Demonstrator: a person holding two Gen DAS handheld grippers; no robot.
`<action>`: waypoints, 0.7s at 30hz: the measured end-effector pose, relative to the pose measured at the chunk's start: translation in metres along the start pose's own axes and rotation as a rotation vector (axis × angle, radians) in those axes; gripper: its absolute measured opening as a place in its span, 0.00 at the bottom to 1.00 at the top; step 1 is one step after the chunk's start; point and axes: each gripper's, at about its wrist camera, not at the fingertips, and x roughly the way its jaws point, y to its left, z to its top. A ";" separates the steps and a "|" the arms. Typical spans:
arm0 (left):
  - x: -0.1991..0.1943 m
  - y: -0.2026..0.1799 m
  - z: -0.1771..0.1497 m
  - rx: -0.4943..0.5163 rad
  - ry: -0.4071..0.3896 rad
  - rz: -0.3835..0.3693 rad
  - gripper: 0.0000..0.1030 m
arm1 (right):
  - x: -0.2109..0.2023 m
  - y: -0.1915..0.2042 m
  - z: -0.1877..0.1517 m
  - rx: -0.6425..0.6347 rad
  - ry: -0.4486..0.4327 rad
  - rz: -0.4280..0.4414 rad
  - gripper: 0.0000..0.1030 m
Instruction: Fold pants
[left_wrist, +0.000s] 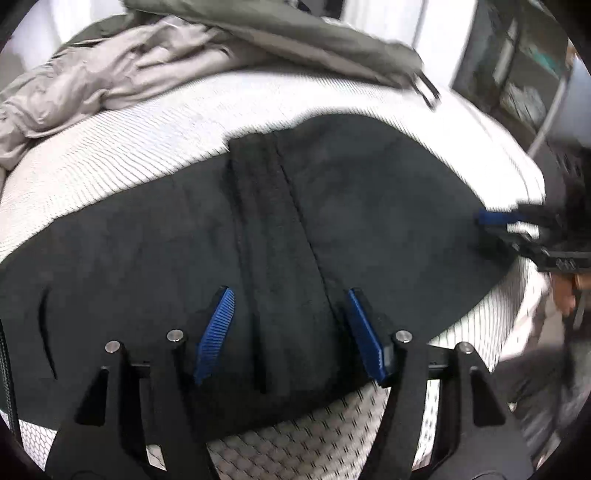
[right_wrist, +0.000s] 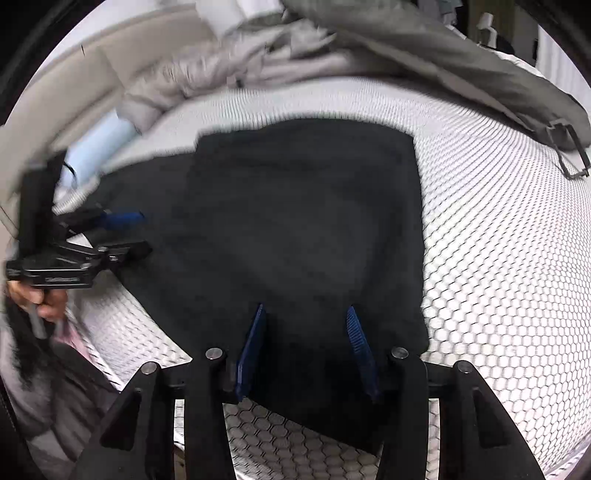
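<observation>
The black pants (left_wrist: 229, 251) lie spread flat on a white honeycomb-patterned mattress (left_wrist: 110, 155); they also fill the middle of the right wrist view (right_wrist: 303, 229), where a folded layer lies on top. My left gripper (left_wrist: 288, 295) is open, its blue pads on either side of a raised seam strip just above the cloth. My right gripper (right_wrist: 304, 314) is open over the near edge of the pants. Each gripper shows in the other's view: the right one (left_wrist: 495, 225) at the far right edge of the pants, the left one (right_wrist: 136, 232) at their left edge.
A beige-grey garment (left_wrist: 103, 81) and an olive garment with a buckle strap (left_wrist: 332, 40) lie heaped at the far side of the mattress. A light blue item (right_wrist: 99, 147) lies at the left. The mattress edge drops off at the right of the left wrist view.
</observation>
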 end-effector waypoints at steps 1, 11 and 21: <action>0.001 0.007 0.007 -0.044 -0.020 -0.003 0.59 | -0.006 -0.005 0.000 0.024 -0.033 0.009 0.49; 0.072 0.047 0.071 -0.368 0.044 -0.086 0.46 | 0.020 -0.019 0.001 0.139 -0.017 0.048 0.55; 0.079 0.058 0.077 -0.476 -0.009 -0.157 0.20 | 0.031 -0.018 0.010 0.143 -0.007 0.051 0.60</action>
